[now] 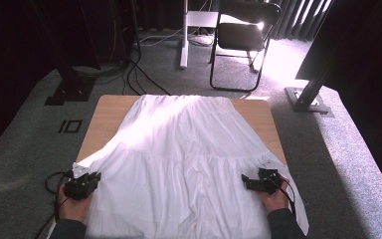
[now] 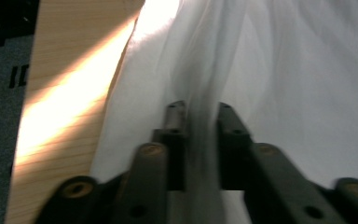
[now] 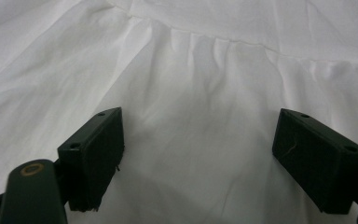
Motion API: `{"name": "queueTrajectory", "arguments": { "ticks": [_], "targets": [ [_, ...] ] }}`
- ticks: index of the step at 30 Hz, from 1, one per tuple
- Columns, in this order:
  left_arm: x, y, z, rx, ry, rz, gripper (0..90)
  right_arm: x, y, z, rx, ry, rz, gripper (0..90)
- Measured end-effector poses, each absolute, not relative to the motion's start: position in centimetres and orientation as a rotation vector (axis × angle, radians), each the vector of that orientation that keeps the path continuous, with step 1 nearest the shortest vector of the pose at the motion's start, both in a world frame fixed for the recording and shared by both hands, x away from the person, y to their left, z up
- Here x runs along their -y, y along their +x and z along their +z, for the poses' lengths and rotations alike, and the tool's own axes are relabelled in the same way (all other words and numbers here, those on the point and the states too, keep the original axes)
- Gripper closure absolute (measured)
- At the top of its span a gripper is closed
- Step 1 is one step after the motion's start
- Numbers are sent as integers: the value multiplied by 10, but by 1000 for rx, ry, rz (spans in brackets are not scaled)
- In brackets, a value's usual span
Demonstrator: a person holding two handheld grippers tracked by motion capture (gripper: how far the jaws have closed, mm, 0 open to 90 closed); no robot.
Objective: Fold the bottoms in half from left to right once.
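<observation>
A white gathered garment (image 1: pixel 179 149) lies spread over most of the wooden table (image 1: pixel 109 112), its hem hanging off the near edge. At the near left, my left gripper (image 1: pixel 95 178) sits on the garment's edge. In the left gripper view, its jaws (image 2: pixel 200 109) stand close together with a raised fold of the white cloth (image 2: pixel 284 70) pinched between them, beside the bare wood (image 2: pixel 65 93). At the near right, my right gripper (image 1: pixel 244 180) rests over the cloth. Its jaws (image 3: pixel 200 140) are wide apart above the gathered seam of the garment (image 3: pixel 191 70), holding nothing.
Grey carpet surrounds the table. A black folding chair (image 1: pixel 243 40) and a white post (image 1: pixel 183 35) stand behind it, with cables (image 1: pixel 139 74) on the floor. Black stand bases sit at the left (image 1: pixel 69 89) and right (image 1: pixel 308 99).
</observation>
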State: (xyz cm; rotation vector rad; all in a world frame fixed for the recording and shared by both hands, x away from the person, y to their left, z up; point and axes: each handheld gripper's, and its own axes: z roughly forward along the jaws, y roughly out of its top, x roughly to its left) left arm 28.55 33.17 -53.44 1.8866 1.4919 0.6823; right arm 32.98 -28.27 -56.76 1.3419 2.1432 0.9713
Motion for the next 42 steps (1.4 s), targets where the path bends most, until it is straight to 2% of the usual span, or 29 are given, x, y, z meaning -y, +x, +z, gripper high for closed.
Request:
{"name": "queueTrajectory", "arguments": {
  "ticks": [4,6,9,10,12,14,15,17,18,19,23,31,37,42],
  "targets": [
    [-342,284,-531,-1503,1839,691,811,283,330,-568,-2143,1342,972,159],
    [-344,282,-529,-1528,1832,741,894,283,330,-568,-2143,1342,971,159],
    [-346,281,-527,-1506,1816,712,893,283,330,-568,-2143,1342,971,159],
    [-345,281,-527,-1498,1825,708,861,283,330,-568,-2143,1342,972,159],
    [-341,282,-530,-1500,1845,717,692,283,330,-568,-2143,1342,971,159],
    [-338,285,-534,-1505,1866,698,602,283,330,-568,-2143,1342,971,159],
    [-337,285,-536,-1503,1880,697,606,283,330,-568,-2143,1342,972,159],
    [-335,286,-538,-1507,1924,710,749,283,330,-568,-2143,1342,971,159],
    [-336,285,-536,-1517,1929,743,852,283,330,-568,-2143,1342,972,159],
    [-338,284,-532,-1527,1911,780,894,283,330,-568,-2143,1342,971,159],
    [-357,279,-511,-1576,1802,887,900,283,330,-568,-2143,1342,971,159],
    [-384,277,-487,-1614,1773,1026,900,282,329,-568,-2147,1338,972,159],
    [-406,277,-476,-1660,1738,1097,900,278,326,-568,-2149,1338,974,160],
    [-405,272,-466,-1628,1719,1070,900,273,323,-568,-2162,1324,980,160]
  ]
}}
